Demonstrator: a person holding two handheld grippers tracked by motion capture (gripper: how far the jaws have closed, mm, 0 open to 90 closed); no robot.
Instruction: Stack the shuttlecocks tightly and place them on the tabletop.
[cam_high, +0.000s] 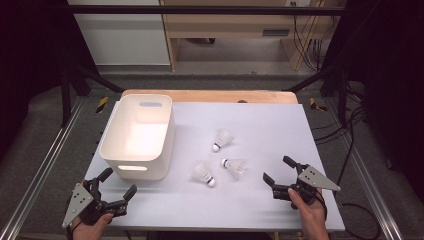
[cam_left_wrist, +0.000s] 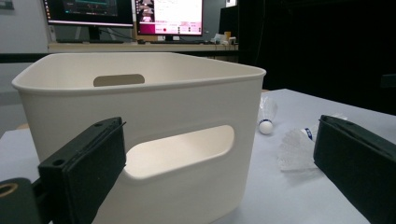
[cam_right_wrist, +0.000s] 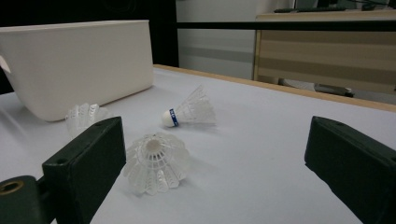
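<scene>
My left gripper (cam_high: 118, 183) sits at the near-left corner of the table, jaws spread wide and holding nothing, aimed at the near wall of the white bin (cam_high: 138, 135); my right gripper (cam_high: 278, 172) rests at the near-right, jaws just as wide apart and empty, pointing in toward the shuttlecocks. Under both lies a pale, matte sheet (cam_high: 260, 125) covering the table, with a strip of wooden edge (cam_high: 210, 96) showing along the far side. Around the table run dark metal frame bars, grey floor, loose cables at the right, and a light wooden cabinet (cam_high: 235, 30) beyond; in the left gripper view I see lit monitors (cam_left_wrist: 168, 16) on a desk behind the bin. The bin is a rounded white plastic tub with slot handles cut in its short walls, and it stands upright on the left half of the sheet. Three white shuttlecocks lie to its right, apart from one another: the nearest shuttlecock (cam_high: 204, 174) just beside the bin's near-right corner, the right shuttlecock (cam_high: 235, 167) closest to my right gripper, and the far shuttlecock (cam_high: 223, 139) further back. Each has a translucent white skirt and a white cork tip; one seems to carry a blue band, though the high view is too soft to be sure which.
</scene>
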